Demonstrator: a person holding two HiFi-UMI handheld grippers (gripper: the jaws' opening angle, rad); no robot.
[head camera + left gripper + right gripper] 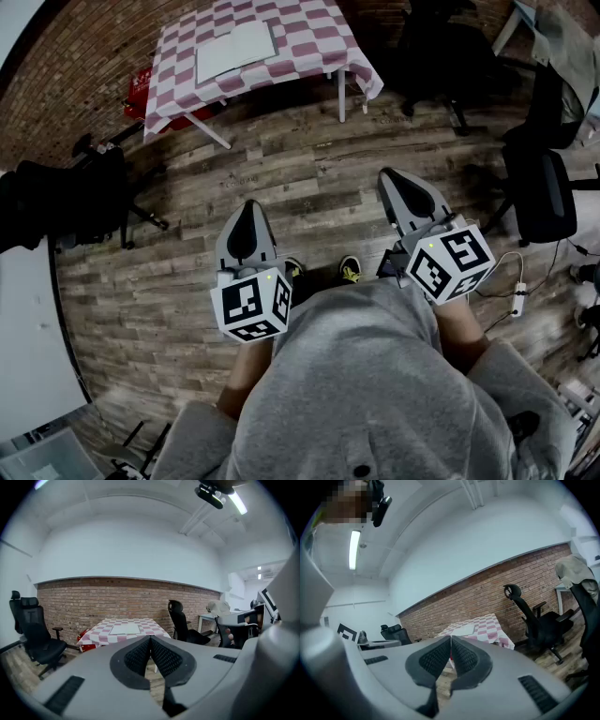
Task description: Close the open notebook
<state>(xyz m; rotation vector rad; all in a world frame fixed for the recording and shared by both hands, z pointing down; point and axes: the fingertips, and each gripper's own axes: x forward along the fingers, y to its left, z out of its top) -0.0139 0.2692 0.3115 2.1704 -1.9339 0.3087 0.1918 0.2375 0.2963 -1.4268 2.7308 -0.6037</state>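
Note:
An open white notebook (236,50) lies flat on a small table with a red-and-white checked cloth (309,37), far ahead across the wooden floor. The notebook (125,629) also shows in the left gripper view, and as a pale sheet (462,630) in the right gripper view. My left gripper (247,211) is held near my body, jaws shut and empty. My right gripper (396,178) is level with it to the right, also shut with nothing between the tips. Both point toward the table from a distance.
Black office chairs stand at the left (89,192) and right (544,187), with another behind the table (441,56). A red crate (141,94) sits under the table's left side. A white desk edge (28,347) runs along my left. Cables lie on the floor (517,298).

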